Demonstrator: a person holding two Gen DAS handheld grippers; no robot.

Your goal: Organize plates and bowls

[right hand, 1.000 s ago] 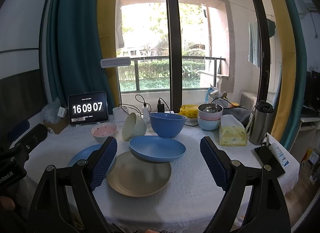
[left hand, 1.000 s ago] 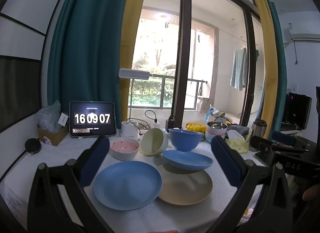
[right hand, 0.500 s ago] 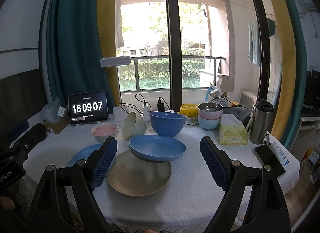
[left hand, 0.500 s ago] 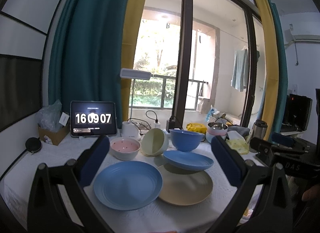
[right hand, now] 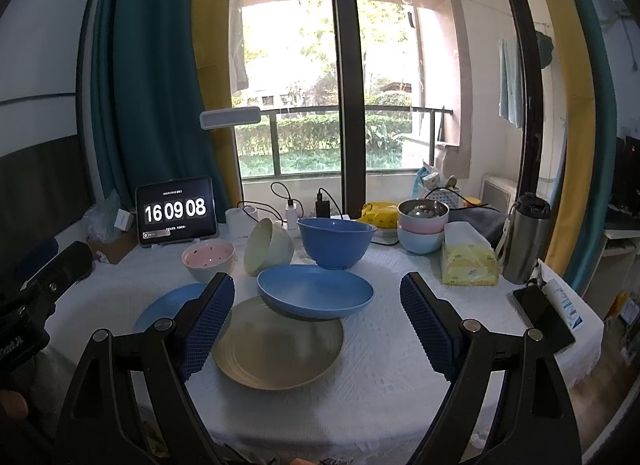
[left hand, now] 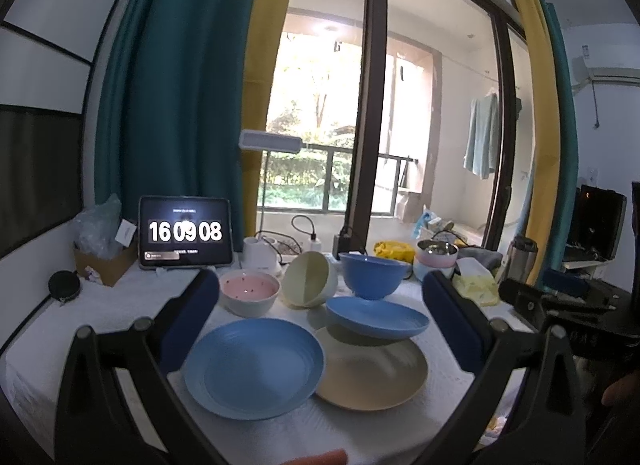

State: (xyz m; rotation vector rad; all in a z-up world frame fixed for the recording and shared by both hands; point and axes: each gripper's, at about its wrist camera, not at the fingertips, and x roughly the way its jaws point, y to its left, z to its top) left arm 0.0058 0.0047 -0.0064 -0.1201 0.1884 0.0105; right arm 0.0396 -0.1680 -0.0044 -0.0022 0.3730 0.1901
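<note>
Your left gripper (left hand: 320, 317): jaws wide apart, empty, above the worktop (left hand: 120, 305). Your right gripper (right hand: 316, 325): jaws likewise apart, holding nothing.

On the worktop: flat blue plate (left hand: 254, 367), nearest left; beige plate (right hand: 278, 343) just beside it; shallow blue dish (right hand: 316, 291) tilted on the beige plate's far rim. Behind: pink bowl (left hand: 249, 291), cream bowl (left hand: 310, 279) tipped on its side, deep blue bowl (right hand: 336, 241). Tablet clock (right hand: 176, 211) stands at the back left.

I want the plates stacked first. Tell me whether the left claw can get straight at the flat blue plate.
Probably yes. The left claw is open and empty, and the flat blue plate lies just ahead between its fingers, with nothing on it. Only the beige plate crowds its right edge.
</note>
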